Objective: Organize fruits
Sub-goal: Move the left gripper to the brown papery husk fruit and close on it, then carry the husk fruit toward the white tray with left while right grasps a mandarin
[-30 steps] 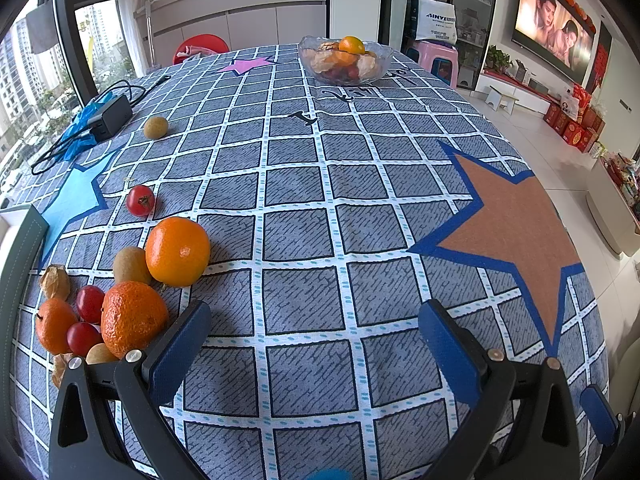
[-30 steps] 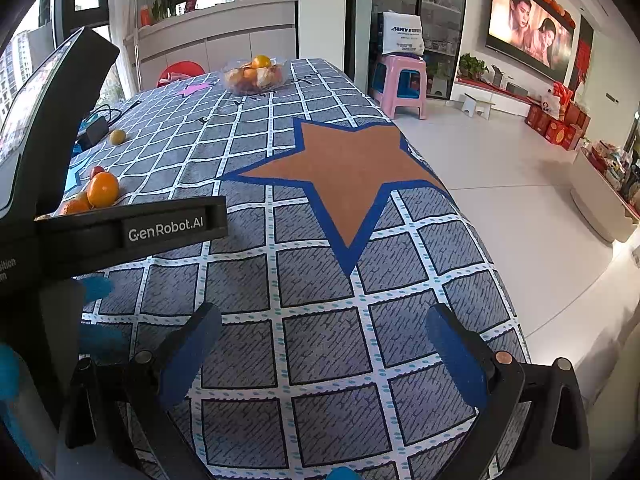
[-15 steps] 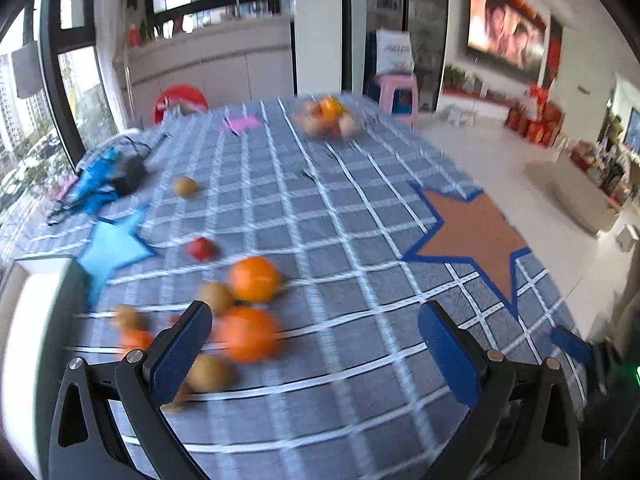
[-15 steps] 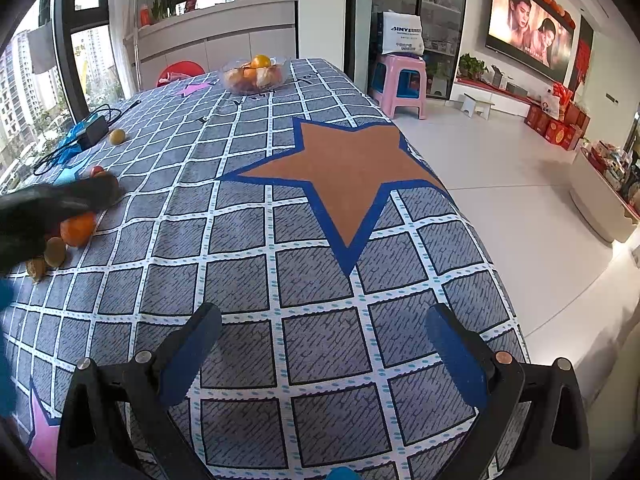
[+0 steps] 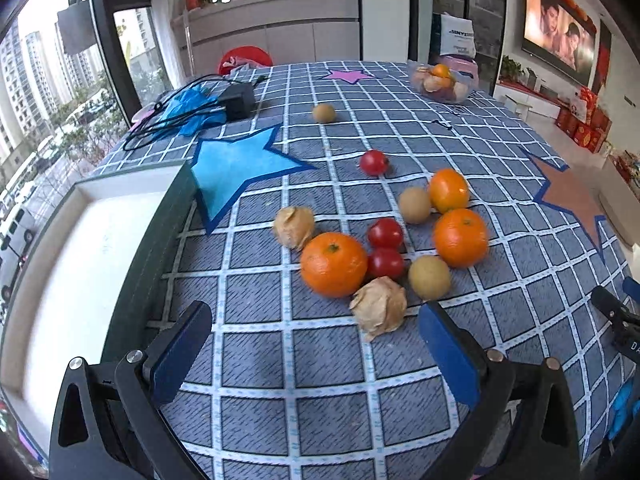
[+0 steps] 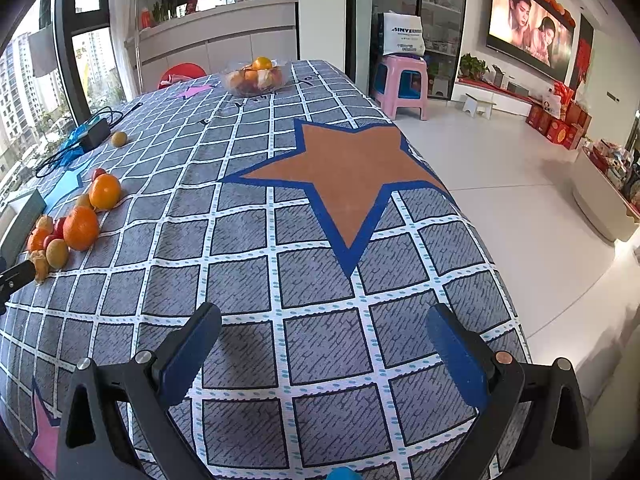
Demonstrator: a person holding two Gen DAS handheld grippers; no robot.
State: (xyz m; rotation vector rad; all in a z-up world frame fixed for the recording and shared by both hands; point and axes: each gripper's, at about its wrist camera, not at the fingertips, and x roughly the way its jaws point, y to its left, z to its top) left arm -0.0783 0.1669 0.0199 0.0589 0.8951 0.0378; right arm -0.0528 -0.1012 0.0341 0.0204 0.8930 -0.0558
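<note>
With the left gripper wide apart and empty, right gripper too, go slow to the papery fruit touching the big orange near the table's left edge, squeeze softly, then lift to the white tray.

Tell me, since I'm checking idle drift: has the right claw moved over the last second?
No. The right claw frames the same spot: the brown star and pink stool sit in the same places in its view, and its jaws are equally wide open.
</note>
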